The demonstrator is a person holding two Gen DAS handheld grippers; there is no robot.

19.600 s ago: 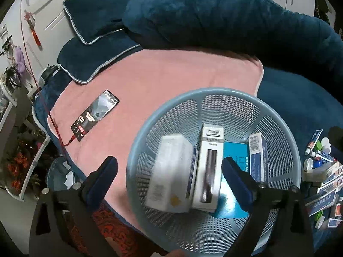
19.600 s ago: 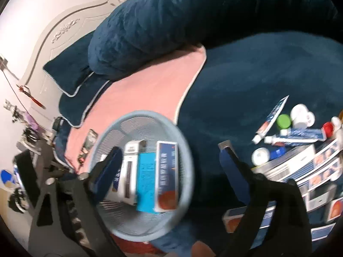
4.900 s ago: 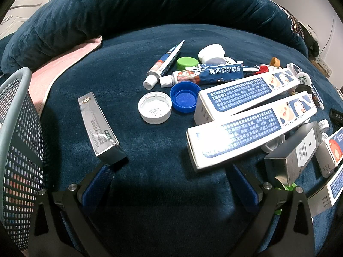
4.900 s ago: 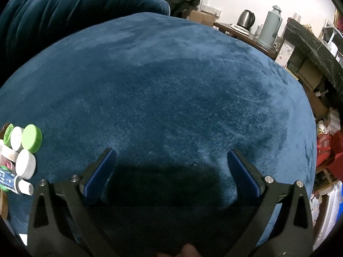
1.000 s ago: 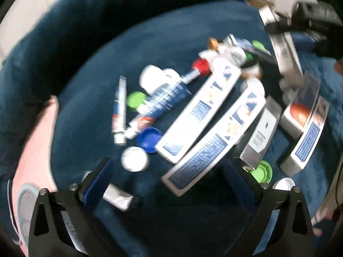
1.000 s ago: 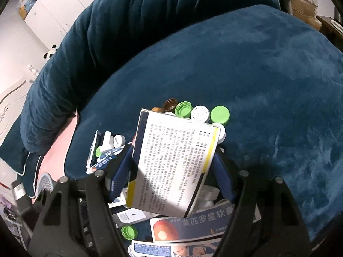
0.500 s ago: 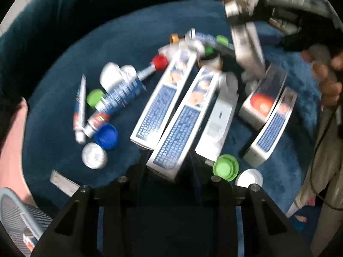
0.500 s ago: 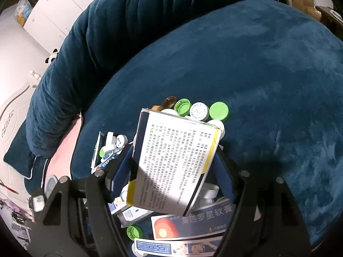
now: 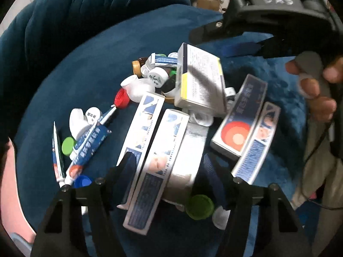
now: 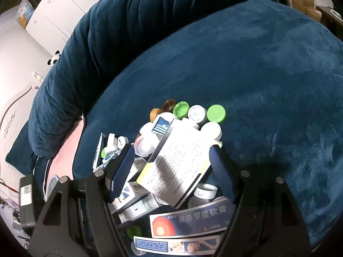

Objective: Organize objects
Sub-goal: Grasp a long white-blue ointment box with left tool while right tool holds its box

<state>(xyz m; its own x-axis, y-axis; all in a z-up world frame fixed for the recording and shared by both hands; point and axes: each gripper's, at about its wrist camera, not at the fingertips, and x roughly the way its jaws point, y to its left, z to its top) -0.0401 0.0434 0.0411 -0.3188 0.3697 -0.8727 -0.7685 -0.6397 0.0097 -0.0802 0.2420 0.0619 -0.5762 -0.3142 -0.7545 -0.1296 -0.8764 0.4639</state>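
Jaws of the left gripper (image 9: 168, 158) nearest, just opening, half-spread astride long blue-and-white cartons (image 9: 154, 182), not pinching them. Right gripper (image 10: 171, 152) clamped on a white box (image 10: 178, 162) with a yellow edge, held above the pile. Readable: "莫匹罗星软膏" on a blue carton with an orange disc (image 10: 190, 220); "DAS" on the right gripper's body. Small print on the held box blurred. Beyond: ointment tube (image 9: 90, 143), green cap (image 10: 216, 113), dark blue plush bedcover (image 10: 268, 75), white wardrobe (image 10: 57, 10).
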